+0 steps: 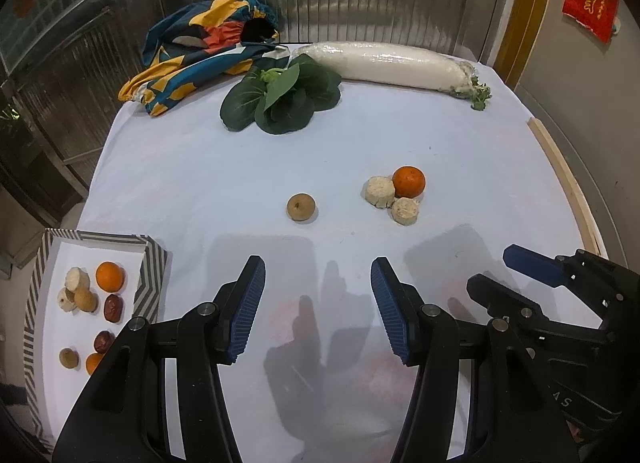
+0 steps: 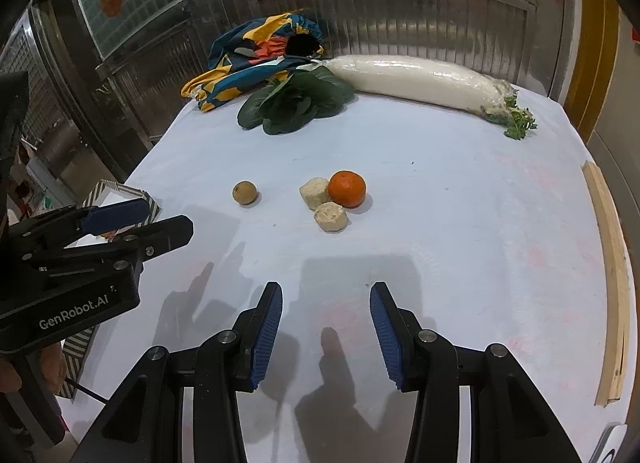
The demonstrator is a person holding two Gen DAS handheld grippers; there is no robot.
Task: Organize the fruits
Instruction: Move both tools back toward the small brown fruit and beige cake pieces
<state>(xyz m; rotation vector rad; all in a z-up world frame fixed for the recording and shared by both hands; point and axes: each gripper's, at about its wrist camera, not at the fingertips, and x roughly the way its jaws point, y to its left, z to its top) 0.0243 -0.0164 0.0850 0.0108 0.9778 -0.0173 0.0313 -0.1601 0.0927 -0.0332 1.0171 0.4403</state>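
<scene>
Left wrist view: both grippers hover empty above the near edge of the desk [image 1: 240, 167].
Left gripper [image 1: 318, 311] and right gripper [image 2: 326, 337] stand partly open; orange [image 1: 409, 181], two pale slices [image 1: 379, 191] and brown fruit [image 1: 301, 207] lie mid-desk; patterned tray [image 1: 154, 263] at the near left corner.

We look steeply down from close above the near edge of the white surface [image 1: 280, 167] in both wrist views; they share the orange [image 1: 408, 181] [image 2: 347, 188] at mid-frame.
</scene>
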